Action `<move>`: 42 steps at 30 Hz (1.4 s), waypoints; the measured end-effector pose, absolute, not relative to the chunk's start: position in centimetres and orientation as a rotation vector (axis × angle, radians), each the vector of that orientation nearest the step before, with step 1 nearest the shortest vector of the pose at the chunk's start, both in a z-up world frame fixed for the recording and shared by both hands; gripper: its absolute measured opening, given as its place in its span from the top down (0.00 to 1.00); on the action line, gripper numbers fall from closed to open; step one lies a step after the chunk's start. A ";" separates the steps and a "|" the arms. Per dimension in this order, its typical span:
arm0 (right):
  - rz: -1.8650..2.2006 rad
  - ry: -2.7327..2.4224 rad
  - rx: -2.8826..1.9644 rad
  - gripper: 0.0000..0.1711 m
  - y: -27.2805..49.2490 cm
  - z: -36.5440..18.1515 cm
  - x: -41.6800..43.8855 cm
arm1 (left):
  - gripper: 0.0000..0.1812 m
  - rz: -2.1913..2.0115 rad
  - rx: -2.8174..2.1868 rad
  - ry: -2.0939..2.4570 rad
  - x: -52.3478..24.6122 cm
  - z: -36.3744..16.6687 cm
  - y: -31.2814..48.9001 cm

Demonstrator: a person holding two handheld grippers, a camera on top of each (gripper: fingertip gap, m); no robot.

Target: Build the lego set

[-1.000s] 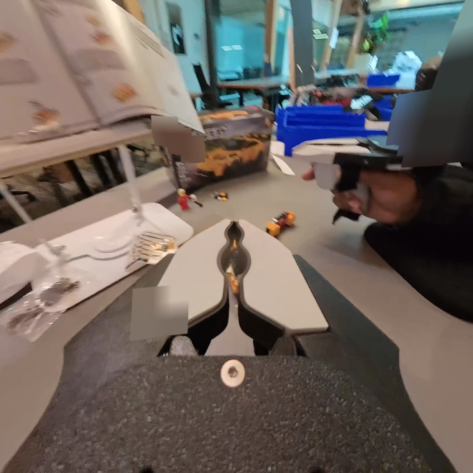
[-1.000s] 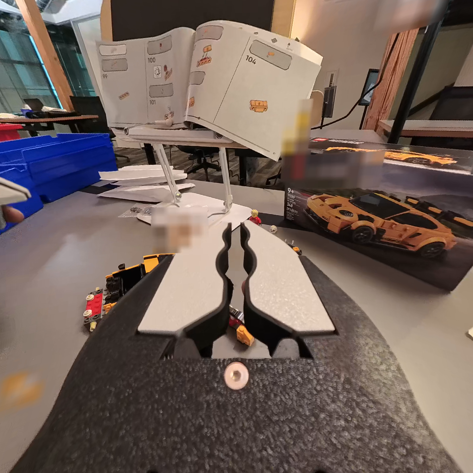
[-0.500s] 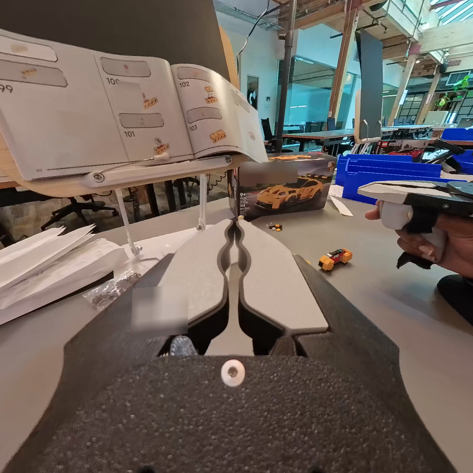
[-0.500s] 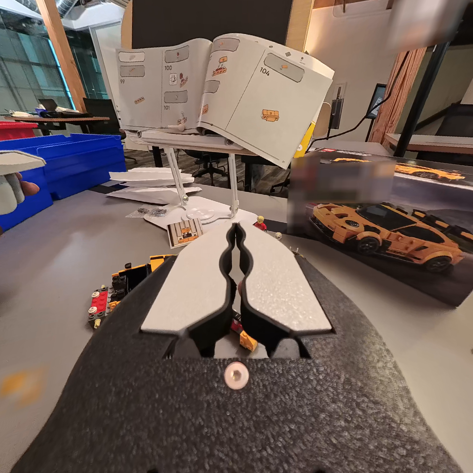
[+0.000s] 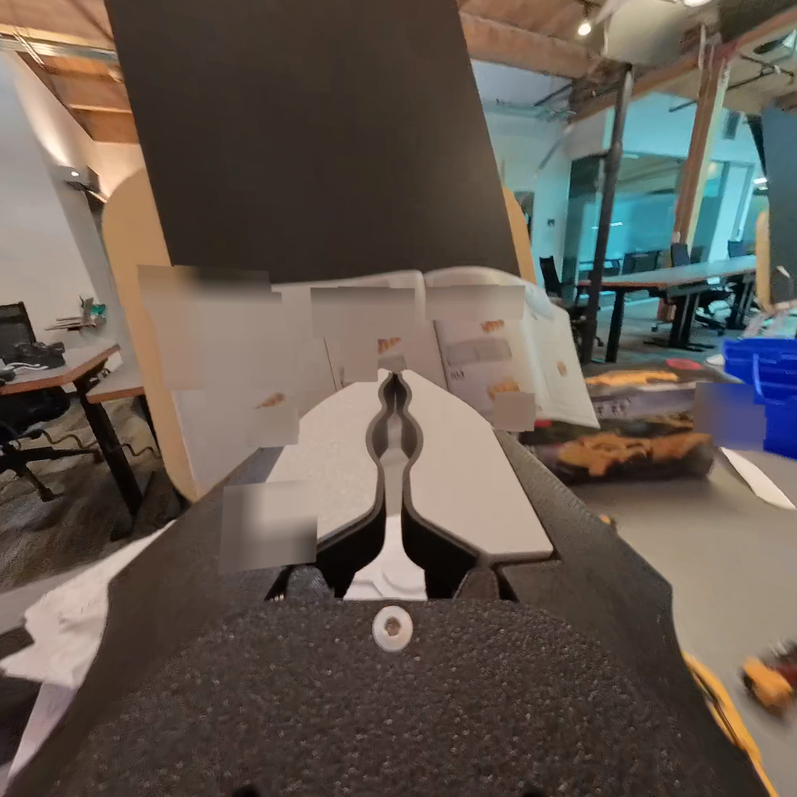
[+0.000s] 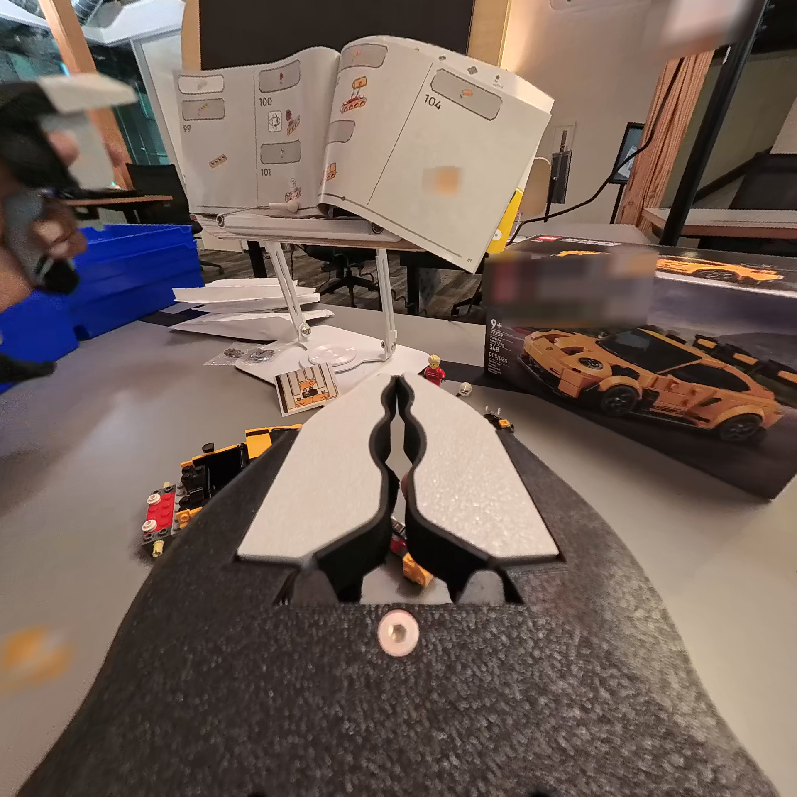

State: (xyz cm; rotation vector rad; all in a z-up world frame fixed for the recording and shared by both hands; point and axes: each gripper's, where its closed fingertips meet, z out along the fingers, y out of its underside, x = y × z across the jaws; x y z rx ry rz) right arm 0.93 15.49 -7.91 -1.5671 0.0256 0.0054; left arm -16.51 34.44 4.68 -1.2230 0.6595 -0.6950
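My right gripper (image 6: 396,381) is shut, tips touching, low over the grey table (image 6: 86,453). A small red and orange piece (image 6: 414,569) shows through the gap under its fingers; it seems to lie on the table. The partly built black, orange and red car chassis (image 6: 207,478) lies just left of the fingers. My left gripper (image 5: 393,377) is shut and empty, raised and pointing at the open instruction booklet (image 5: 474,345) on its white stand. It shows blurred in the right wrist view (image 6: 86,92), in a hand. The small piece (image 5: 767,685) shows blurred at lower right.
The set box (image 6: 647,379) stands at right. A red minifigure (image 6: 434,370), white helmet (image 6: 465,389), sticker sheet (image 6: 306,388) and small black-orange part (image 6: 500,420) lie ahead. Paper bags (image 6: 250,302) and blue bins (image 6: 129,267) are at back left. Some 30 cm of space lies between my two pairs of fingers. About 12 cm separates my right fingertips from the small piece (image 5: 767,685).
My left gripper has lifted off the table and swung up and left towards the booklet. My right gripper's fingers have closed from a narrow gap and it has edged forward.
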 end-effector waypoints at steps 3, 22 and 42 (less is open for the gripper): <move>0.004 0.028 -1.566 1.00 15.4 -7.9 1.0 | 1.00 -0.678 -1.219 0.629 -14.2 6.8 37.2; 0.025 0.029 -1.572 1.00 15.5 -8.0 1.0 | 1.00 -0.591 -1.285 0.658 -11.2 6.5 41.9; 0.056 0.011 -1.593 1.00 15.7 -8.4 0.6 | 1.00 -0.599 -1.377 0.684 -10.8 2.0 41.7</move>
